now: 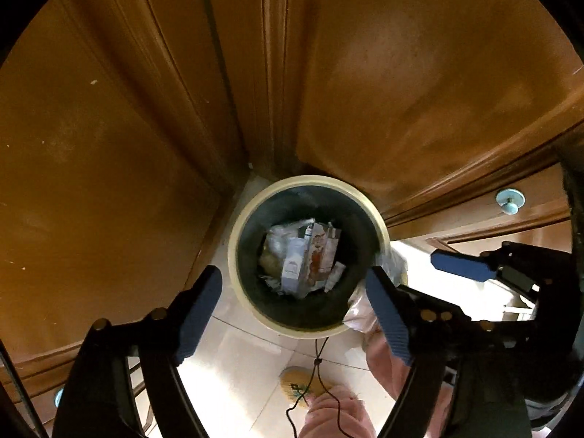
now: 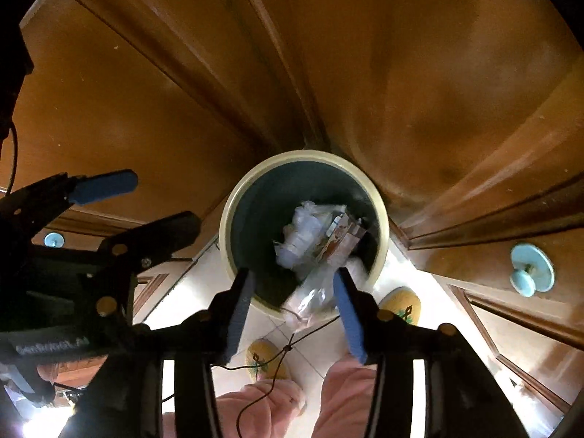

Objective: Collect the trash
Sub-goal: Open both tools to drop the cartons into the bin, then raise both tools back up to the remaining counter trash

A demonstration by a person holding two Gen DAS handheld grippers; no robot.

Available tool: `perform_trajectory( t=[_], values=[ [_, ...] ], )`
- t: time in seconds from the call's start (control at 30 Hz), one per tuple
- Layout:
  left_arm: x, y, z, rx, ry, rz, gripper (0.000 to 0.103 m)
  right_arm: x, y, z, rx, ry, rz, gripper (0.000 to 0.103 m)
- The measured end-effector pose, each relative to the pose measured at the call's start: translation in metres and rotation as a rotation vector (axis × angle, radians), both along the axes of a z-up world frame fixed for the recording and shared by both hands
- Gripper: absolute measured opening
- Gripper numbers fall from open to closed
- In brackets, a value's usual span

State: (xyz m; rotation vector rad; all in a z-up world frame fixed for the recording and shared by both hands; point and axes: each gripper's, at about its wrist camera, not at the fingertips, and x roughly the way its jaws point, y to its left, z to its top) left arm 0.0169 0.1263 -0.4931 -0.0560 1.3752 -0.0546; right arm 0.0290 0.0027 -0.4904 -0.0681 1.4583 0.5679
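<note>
Trash lies heaped at the bottom of the bin, straight ahead of both pairs of fingers, which point steeply down into its mouth so that anything let go falls inside rather than on the floor. On the left, the left gripper has its fingers spread wide, one either side of the near rim, with nothing between them; they are released. The bin stands pushed into the corner where the brown cabinet doors meet, probably to keep it out of the way. Further right, the right gripper holds its fingers apart too, narrower than the left. A clear plastic bag hangs between them over the near rim, close to the right finger, yet blur keeps me from telling if a pad touches it. I judge it is dropping in. Below the fingers, pink trouser legs and yellow slippers stand on the pale floor.
</note>
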Motion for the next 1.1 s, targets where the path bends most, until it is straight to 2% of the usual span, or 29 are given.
perform_trajectory(
  t=[0.13,0.33,0.53,0.7,0.83,1.1],
  values=[
    [0.003,-0.001,0.011,0.002,0.005,0.000,0.079,-0.002,-0.012,0.012,0.005,0.000,-0.022,0.047],
    [0.000,-0.005,0.042,0.014,-0.015,-0.022,0.079,-0.007,-0.020,0.029,0.016,-0.001,-0.035,0.047],
    [0.003,0.000,0.077,0.008,-0.031,-0.022,0.080,-0.016,-0.030,0.074,0.019,-0.017,-0.044,0.047],
    [-0.004,0.000,0.125,0.001,-0.053,-0.012,0.080,-0.018,-0.034,0.119,0.028,-0.045,-0.058,0.047],
    [-0.009,0.001,0.182,-0.014,-0.089,0.008,0.084,-0.022,-0.039,0.165,0.037,-0.083,-0.062,0.047],
    [-0.023,-0.008,0.279,0.019,-0.205,-0.020,0.086,-0.032,-0.050,0.263,0.066,-0.221,-0.058,0.047]
  ],
)
